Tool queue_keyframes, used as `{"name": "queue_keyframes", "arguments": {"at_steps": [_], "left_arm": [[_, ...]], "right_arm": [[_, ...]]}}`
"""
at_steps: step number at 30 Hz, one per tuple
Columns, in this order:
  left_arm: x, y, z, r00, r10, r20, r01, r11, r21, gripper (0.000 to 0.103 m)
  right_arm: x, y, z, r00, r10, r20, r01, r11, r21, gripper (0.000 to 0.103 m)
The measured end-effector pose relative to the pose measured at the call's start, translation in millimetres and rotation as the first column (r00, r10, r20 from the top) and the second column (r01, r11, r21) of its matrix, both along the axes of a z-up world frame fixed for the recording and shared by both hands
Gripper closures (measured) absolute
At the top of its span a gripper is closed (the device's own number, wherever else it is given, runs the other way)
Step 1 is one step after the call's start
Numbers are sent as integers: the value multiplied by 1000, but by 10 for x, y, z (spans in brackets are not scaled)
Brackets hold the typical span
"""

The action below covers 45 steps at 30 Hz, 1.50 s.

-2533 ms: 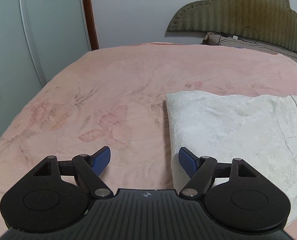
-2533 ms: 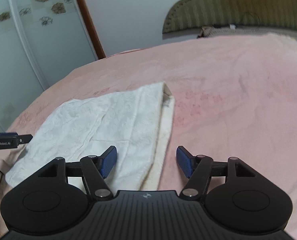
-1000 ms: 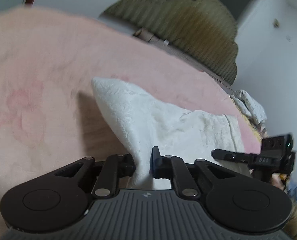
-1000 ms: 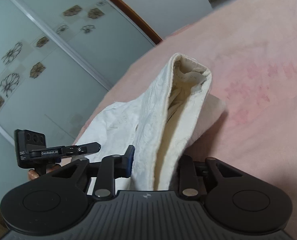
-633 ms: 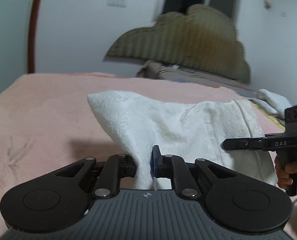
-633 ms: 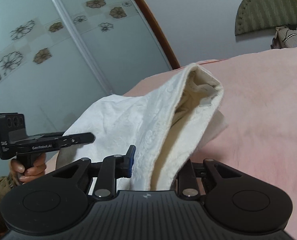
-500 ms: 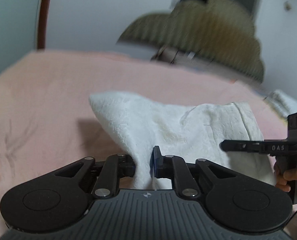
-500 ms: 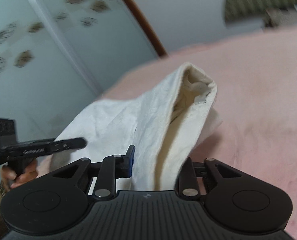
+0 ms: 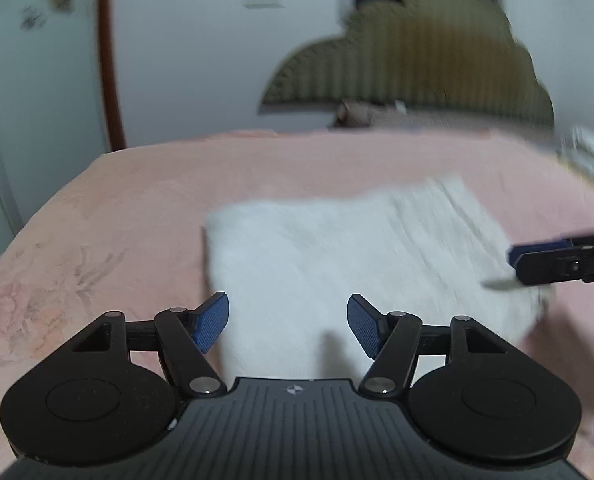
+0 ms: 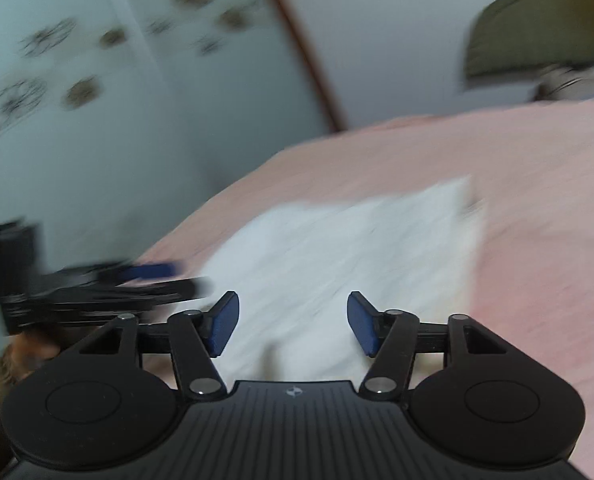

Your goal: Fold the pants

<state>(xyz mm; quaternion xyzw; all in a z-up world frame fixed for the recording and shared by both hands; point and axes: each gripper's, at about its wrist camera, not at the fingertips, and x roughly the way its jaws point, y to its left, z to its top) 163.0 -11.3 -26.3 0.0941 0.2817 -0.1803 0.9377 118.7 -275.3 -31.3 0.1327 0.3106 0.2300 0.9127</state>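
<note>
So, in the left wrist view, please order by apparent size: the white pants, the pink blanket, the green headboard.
1. pink blanket
2. and 3. white pants and green headboard: they look similar, and the pants are nearer, so I leave them unranked.

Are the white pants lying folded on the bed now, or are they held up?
Folded and lying flat: the white pants form a compact rectangle on the pink bed, and the left gripper and right gripper are open, holding nothing.

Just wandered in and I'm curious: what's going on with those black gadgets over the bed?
A person is folding white pants on a pink bed, using a handheld gripper in each hand. Right now both the left gripper and the right gripper are open and empty, and the pants lie folded flat. The pictures are blurry.
</note>
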Motion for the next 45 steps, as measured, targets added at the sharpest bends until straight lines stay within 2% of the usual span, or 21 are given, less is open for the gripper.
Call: {"name": "queue_keyframes", "arguments": {"at_steps": [1,2,4,5,7,9,11,14,16,19,21,22,24,26,27,29,32,45], "left_arm": [[-9,-65,-75,1000,0,-15,1,999,47,36],[-2,-118,-141,1000,6,-16,-4,997,79,35],[-46,-138,-153,1000,29,9,-30,995,95,38],[-108,-99,-124,999,46,17,-48,995,91,39],[-229,-28,-33,998,61,29,-62,997,34,39],[-376,60,16,995,96,18,-95,995,-20,37],[-464,77,29,989,149,-12,-149,987,-53,35],[-593,112,-20,975,206,-84,-213,972,-94,34],[-673,144,-88,965,237,-109,-248,963,-102,32],[-734,151,-194,959,248,-138,-260,963,-77,32],[-763,152,-238,962,233,-144,-245,966,-77,31],[-766,131,-268,964,228,-139,-239,969,-66,30],[-791,87,-324,967,221,-125,-227,973,-39,28],[-845,60,-373,973,208,-94,-211,977,-18,22],[-874,45,-409,973,218,-73,-219,976,-2,19],[-918,45,-452,970,240,-49,-240,971,6,14],[-880,95,-456,965,251,-72,-252,968,-12,8],[-859,123,-449,963,256,-82,-259,965,-27,7]], "right_arm": [[12,35,-85,999,-31,-32,29,997,-66,44],[18,28,-148,998,-47,-45,44,996,-72,44],[-42,-23,-140,991,-123,-47,123,992,-10,44],[-98,-13,-96,985,-165,-40,165,986,-7,44],[-271,116,-31,979,-204,12,204,978,-33,40],[-376,235,-38,982,-187,32,188,981,-55,22],[-372,337,-74,984,-177,7,177,980,-90,21],[-431,543,-134,976,-219,-16,212,959,-186,20],[-514,626,-131,963,-267,-40,250,938,-240,20],[-662,744,-93,955,-293,-37,274,926,-259,18],[-732,810,-89,955,-295,-24,278,922,-268,3],[-755,837,-107,951,-308,-15,291,914,-282,1],[-739,878,-185,936,-351,-23,325,888,-324,0],[-642,873,-333,920,-387,-63,341,870,-356,0],[-648,881,-362,920,-391,-18,359,862,-357,0],[-667,858,-388,915,-404,-13,377,863,-336,0],[-681,863,-411,913,-407,1,384,860,-337,0],[-682,869,-416,914,-407,3,383,859,-341,0]]}}
